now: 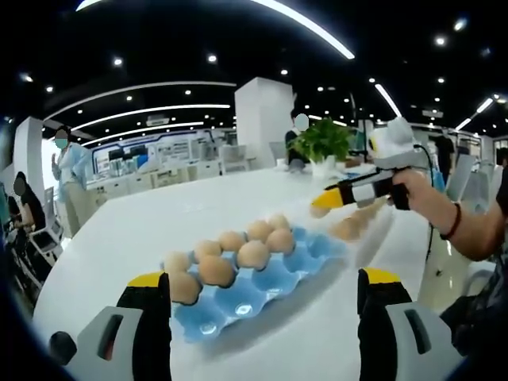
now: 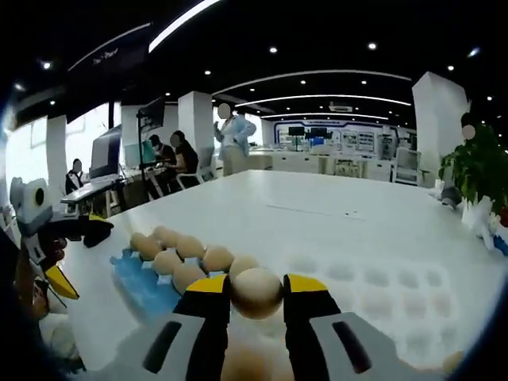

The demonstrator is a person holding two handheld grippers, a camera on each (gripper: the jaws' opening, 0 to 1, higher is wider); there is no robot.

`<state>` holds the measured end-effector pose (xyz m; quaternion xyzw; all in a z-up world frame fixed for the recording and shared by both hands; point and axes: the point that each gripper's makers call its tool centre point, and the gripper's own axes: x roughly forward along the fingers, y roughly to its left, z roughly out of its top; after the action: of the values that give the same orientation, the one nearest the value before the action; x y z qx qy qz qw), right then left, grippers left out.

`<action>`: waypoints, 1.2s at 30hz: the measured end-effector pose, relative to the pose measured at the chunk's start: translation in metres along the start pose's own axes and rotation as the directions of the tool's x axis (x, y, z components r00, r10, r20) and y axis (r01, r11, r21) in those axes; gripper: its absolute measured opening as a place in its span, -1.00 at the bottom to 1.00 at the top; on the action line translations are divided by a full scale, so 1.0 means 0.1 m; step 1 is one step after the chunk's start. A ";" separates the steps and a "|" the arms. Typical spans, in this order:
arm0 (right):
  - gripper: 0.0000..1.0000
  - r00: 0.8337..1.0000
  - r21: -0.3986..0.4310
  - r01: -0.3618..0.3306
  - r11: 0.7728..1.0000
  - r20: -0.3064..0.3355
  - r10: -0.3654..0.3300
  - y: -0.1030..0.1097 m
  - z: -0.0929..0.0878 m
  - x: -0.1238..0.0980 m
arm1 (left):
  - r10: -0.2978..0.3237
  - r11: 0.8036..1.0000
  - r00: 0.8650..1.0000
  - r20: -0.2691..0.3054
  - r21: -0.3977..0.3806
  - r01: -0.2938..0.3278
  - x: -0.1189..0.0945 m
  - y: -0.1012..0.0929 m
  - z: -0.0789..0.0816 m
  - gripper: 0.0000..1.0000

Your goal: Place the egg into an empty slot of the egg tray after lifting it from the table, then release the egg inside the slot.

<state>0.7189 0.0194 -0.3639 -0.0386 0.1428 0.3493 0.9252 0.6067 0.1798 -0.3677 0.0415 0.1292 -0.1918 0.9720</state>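
Egg [image 2: 255, 292] sits clamped between the right gripper [image 2: 256, 295] jaws, carried above the table [image 2: 333, 230]; the blue tray [image 2: 141, 279] lies at nine o'clock. Left gripper [image 1: 264, 287] jaws stand apart, empty. Squeezing harder might crack it; a misjudged slot could knock neighbouring eggs.

A broad, glossy white table [image 1: 238, 198] carries everything. On it, between and just beyond the left gripper's spread fingers [image 1: 151, 317], lies a blue moulded egg tray [image 1: 274, 278], its far rows holding tan eggs [image 1: 252, 254], its near cups bare. Farther off, past the fingertips, a leafy green plant in a white pot [image 1: 324, 163] stands on the tabletop.
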 end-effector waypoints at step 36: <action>-0.45 0.988 -0.064 -0.104 0.993 -0.124 0.095 0.30 -0.33 0.45 | -0.006 1.000 1.000 -0.016 0.013 0.007 0.02 -0.01 -0.04 1.00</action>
<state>0.7238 0.0650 -0.4079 -0.0850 0.1881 0.3970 0.8943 0.6072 0.1789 -0.3717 0.0489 0.1360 -0.1955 0.9700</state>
